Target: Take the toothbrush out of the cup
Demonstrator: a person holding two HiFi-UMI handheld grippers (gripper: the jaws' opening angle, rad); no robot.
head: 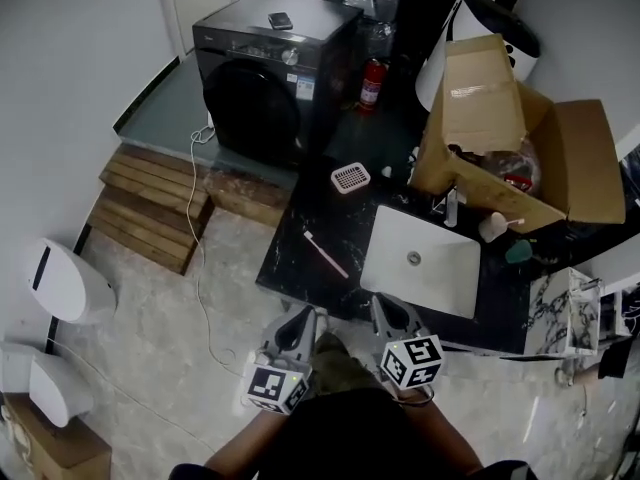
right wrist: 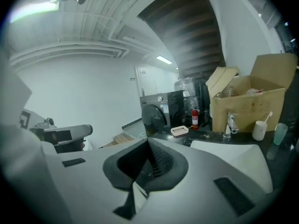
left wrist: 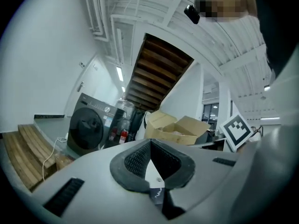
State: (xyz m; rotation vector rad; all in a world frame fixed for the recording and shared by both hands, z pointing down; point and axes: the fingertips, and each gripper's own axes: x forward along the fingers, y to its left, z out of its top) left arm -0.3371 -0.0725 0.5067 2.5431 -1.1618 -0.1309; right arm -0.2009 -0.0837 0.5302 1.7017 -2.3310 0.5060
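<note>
A white cup [head: 491, 228] stands on the black counter behind the sink's right corner, with a toothbrush [head: 513, 222] leaning out of it to the right. The right gripper view shows the same cup [right wrist: 258, 130] and toothbrush [right wrist: 267, 118] far off at the right. A pink toothbrush [head: 325, 254] lies flat on the counter left of the sink. Both grippers hang in front of the counter's near edge, well short of the cup. My left gripper [head: 303, 314] [left wrist: 150, 141] is shut and empty. My right gripper [head: 385, 304] [right wrist: 148, 141] is shut too, with nothing between its pads.
A white sink [head: 422, 260] is set in the black marble counter [head: 300, 268]. An open cardboard box [head: 500, 138] stands behind it, with a faucet [head: 452, 208] and a teal cup [head: 518, 252] nearby. A soap dish [head: 350, 177], a fire extinguisher [head: 371, 83] and a dark washing machine [head: 265, 68] lie further left.
</note>
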